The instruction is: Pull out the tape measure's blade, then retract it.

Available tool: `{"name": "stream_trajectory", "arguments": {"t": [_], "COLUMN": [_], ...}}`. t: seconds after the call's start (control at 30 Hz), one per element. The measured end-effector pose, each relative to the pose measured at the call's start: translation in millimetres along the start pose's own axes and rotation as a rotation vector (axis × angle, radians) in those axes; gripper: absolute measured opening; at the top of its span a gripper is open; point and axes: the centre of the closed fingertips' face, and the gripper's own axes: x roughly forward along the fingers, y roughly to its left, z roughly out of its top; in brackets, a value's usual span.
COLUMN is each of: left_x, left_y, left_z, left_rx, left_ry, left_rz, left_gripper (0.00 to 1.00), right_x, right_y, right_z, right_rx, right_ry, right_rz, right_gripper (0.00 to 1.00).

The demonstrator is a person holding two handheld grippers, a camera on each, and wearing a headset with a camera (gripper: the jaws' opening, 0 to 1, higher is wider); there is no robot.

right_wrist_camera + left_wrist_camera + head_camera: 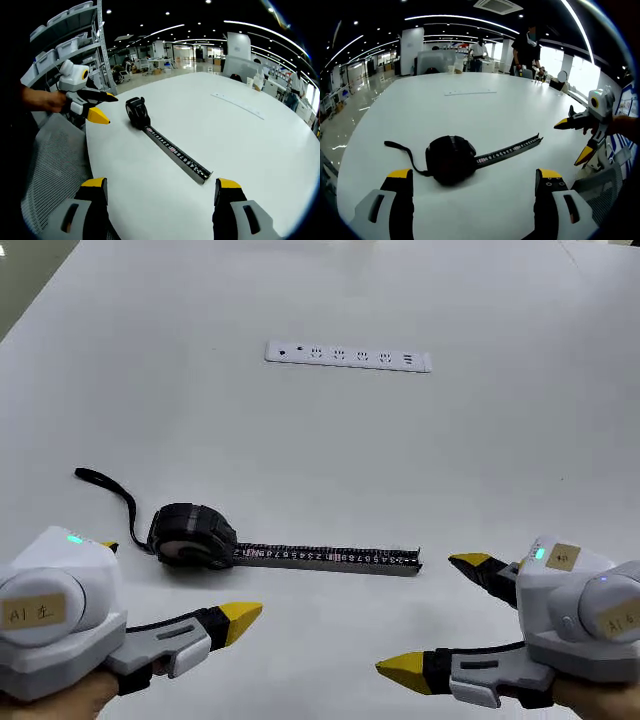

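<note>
A black tape measure point(190, 535) lies on the white table point(330, 440), its dark blade point(330, 558) pulled out flat to the right and ending at a hook point(417, 561). A black wrist strap point(108, 488) trails off to its left. My left gripper point(177, 580) is open just in front of the case, touching nothing. My right gripper point(430, 615) is open just right of and nearer than the blade's tip, holding nothing. In the left gripper view the case point(451, 159) sits ahead between the spread fingers. In the right gripper view the blade point(175, 150) runs away from the jaws toward the case point(137, 111).
A white power strip point(348, 356) lies farther back on the table. The table's near edge runs close under both grippers. Several people point(527, 47) stand beyond the far side of the table, and shelving point(65, 45) stands off to one side.
</note>
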Motion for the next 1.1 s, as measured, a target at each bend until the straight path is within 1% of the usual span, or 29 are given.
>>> {"name": "stream_trajectory", "arguments": {"t": [0.27,0.33,0.47,0.6,0.77,0.9,1.1], "left_x": [11.9,14.0,17.4,20.7,25.9,30.0,36.2], "left_y": [7.0,8.8,11.7,16.0,23.2,27.5,30.4], "left_z": [4.4,6.1,8.1,8.5,10.3,12.1,10.3], "left_rx": [-0.019,-0.027,-0.041,-0.053,-0.078,-0.083,-0.104], "left_ry": [-0.010,-0.013,-0.017,-0.018,-0.021,-0.025,-0.019], "left_rz": [0.016,0.022,0.035,0.049,0.064,0.078,0.092], "left_gripper": [0.99,0.99,0.99,0.99,0.97,0.97,0.94], "right_x": [6.2,8.3,11.2,14.7,19.0,21.5,26.6], "right_y": [-9.5,-13.0,-19.5,-25.1,-31.6,-36.4,-44.7], "right_z": [-2.2,-3.5,-2.5,-4.7,-6.6,-7.8,-9.0], "right_rx": [-0.044,-0.064,-0.089,-0.122,-0.141,-0.154,-0.174], "right_ry": [0.022,0.035,0.039,0.062,0.078,0.088,0.103], "right_rz": [0.024,0.028,0.032,0.041,0.055,0.063,0.072], "right_gripper": [0.79,0.77,0.73,0.68,0.62,0.59,0.55]}}
